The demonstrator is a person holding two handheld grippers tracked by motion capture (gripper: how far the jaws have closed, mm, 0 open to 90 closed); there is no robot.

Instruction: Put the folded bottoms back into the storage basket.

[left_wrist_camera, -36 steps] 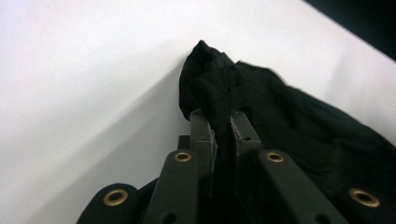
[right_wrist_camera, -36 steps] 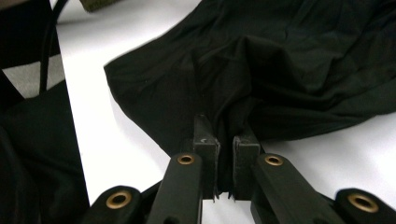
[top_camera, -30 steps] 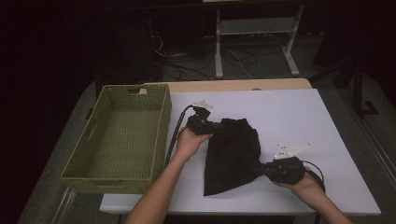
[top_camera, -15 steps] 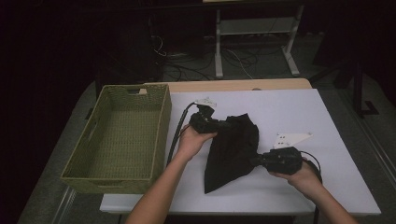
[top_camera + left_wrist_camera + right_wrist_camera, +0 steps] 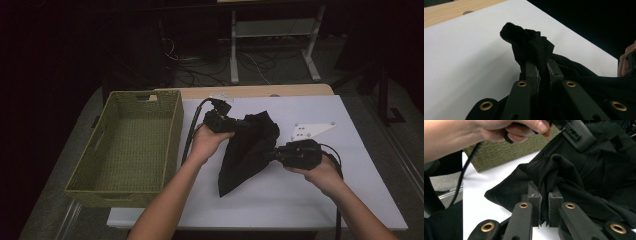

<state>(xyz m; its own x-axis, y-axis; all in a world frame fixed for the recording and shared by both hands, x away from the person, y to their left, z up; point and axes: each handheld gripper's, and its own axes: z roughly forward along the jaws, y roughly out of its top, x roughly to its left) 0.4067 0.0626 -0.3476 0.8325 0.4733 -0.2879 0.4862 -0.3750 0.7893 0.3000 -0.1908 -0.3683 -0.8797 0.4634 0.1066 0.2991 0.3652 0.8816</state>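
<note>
Woven basket (image 5: 131, 140) stands left of the left gripper, on the white table (image 5: 320, 200); left forearm reaches forward and slightly right, left gripper (image 5: 235, 125) clamped on the upper edge of the black cloth (image 5: 247, 150), a bunched fold protruding past its jaws; right hand (image 5: 320, 172) grips the right gripper (image 5: 270, 155), jaws narrowed onto the cloth's right edge; cloth lies between both grippers.

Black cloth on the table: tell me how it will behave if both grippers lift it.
The black cloth is probably floppy: it bunches into soft folds above the left gripper. It likely sags between grips, since it drapes loosely from the right gripper. It seems light and thin, as both pairs of jaws close almost fully on it.
</note>
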